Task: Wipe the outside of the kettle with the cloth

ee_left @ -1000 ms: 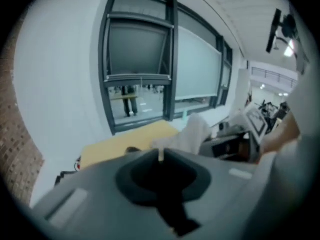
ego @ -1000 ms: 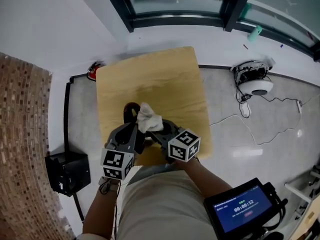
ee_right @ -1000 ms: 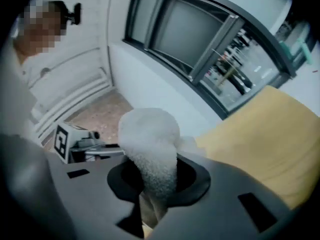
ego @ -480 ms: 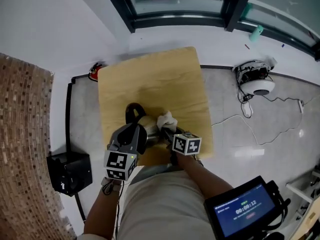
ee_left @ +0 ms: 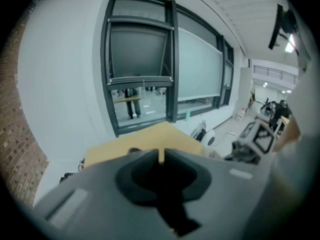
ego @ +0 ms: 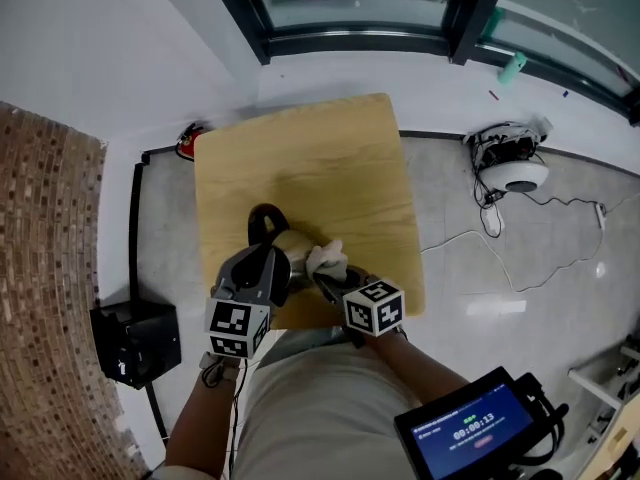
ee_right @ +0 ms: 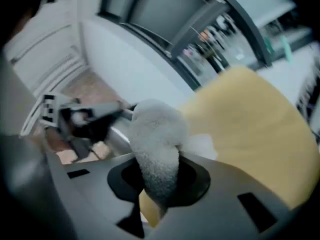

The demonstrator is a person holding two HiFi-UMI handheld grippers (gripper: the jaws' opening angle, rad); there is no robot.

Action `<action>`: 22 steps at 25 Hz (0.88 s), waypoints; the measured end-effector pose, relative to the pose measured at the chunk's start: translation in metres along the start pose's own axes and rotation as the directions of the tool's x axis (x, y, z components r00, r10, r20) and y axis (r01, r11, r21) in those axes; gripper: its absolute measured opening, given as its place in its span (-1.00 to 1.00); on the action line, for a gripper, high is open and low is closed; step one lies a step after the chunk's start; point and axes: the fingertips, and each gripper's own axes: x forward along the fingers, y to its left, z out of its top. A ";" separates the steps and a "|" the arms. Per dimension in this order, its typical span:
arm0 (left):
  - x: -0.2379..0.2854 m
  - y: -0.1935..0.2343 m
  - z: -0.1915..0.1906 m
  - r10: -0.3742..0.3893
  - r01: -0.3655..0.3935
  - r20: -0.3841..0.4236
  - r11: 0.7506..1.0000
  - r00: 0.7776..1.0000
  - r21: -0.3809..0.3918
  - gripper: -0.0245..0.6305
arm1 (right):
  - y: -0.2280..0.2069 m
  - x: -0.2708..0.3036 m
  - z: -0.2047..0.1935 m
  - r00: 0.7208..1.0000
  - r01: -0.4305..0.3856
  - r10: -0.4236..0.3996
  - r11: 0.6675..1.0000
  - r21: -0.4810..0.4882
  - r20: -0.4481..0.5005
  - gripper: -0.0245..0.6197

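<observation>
A metal kettle (ego: 287, 242) with a black handle (ego: 262, 220) stands near the front edge of the tan wooden table (ego: 320, 158). A white cloth (ego: 327, 259) is pressed against the kettle's right side, and my right gripper (ego: 323, 274) is shut on it. In the right gripper view the cloth (ee_right: 156, 134) bulges out of the jaws next to the shiny kettle wall (ee_right: 117, 135). My left gripper (ego: 271, 265) sits over the kettle's near left side. Its jaws (ee_left: 161, 156) are shut to a thin slit with nothing seen between them. Most of the kettle body is hidden under the grippers.
A black box (ego: 137, 344) with a cable sits on the floor left of the table. A white round device (ego: 514, 171) with loose wires lies on the floor at the right. A dark window frame (ego: 360, 38) runs behind the table. A lit tablet (ego: 466, 435) hangs at lower right.
The right gripper carried the cloth from the top of the kettle down to its right side, then a little back toward the near edge. The left gripper barely moved.
</observation>
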 end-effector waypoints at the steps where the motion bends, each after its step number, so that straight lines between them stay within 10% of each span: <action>1: 0.001 0.001 0.000 0.000 0.000 0.001 1.000 1.000 -0.001 -0.83 | 0.035 -0.009 0.020 0.989 -0.113 0.122 0.988 -0.106 0.079 -0.67; 3: 0.000 0.004 -0.005 0.010 -0.010 0.001 1.000 1.000 0.002 -0.83 | 0.070 -0.013 0.030 0.943 -0.257 0.294 0.942 -0.215 0.159 -0.67; 5: 0.002 0.008 -0.008 0.013 -0.013 0.001 1.000 1.000 -0.001 -0.83 | 0.018 0.004 0.001 0.985 -0.130 0.143 0.982 -0.134 0.094 -0.67; 7: 0.004 0.008 -0.005 0.003 -0.003 -0.001 1.000 1.000 -0.008 -0.83 | -0.054 0.019 -0.049 0.978 0.087 -0.083 0.996 0.015 -0.189 -0.67; 9: 0.005 0.007 -0.005 0.003 -0.004 -0.015 1.000 1.000 -0.025 -0.84 | -0.049 0.017 -0.073 0.916 0.070 -0.075 0.997 -0.029 -0.394 -0.67; 11: 0.006 0.008 -0.010 -0.031 0.023 -0.079 0.995 0.996 -0.094 -0.85 | 0.012 0.005 -0.093 0.816 -0.188 0.069 0.970 -0.151 -0.574 -0.67; 13: 0.009 0.012 -0.001 -0.097 0.076 -0.136 0.985 0.986 -0.153 -0.96 | 0.077 -0.004 -0.125 0.627 -0.479 0.194 0.859 -0.178 -0.754 -0.67; 15: 0.024 0.017 0.035 -0.138 0.130 -0.090 0.987 0.986 -0.096 -0.96 | 0.113 0.010 -0.136 0.560 -0.586 0.252 0.794 -0.162 -0.789 -0.67; 18: 0.070 0.012 0.050 -0.249 0.266 -0.173 0.960 0.953 0.085 -0.96 | 0.127 0.059 -0.116 0.679 -0.494 0.383 0.870 -0.003 -0.626 -0.67; 20: 0.090 0.011 0.029 -0.282 0.331 -0.320 0.937 0.905 0.109 -0.95 | 0.110 0.077 -0.097 0.771 -0.386 0.430 0.902 0.192 -0.471 -0.67; 22: 0.089 0.020 0.019 -0.231 0.280 -0.350 0.955 0.908 0.095 -0.93 | 0.084 0.071 -0.083 0.828 -0.320 0.415 0.902 0.291 -0.376 -0.67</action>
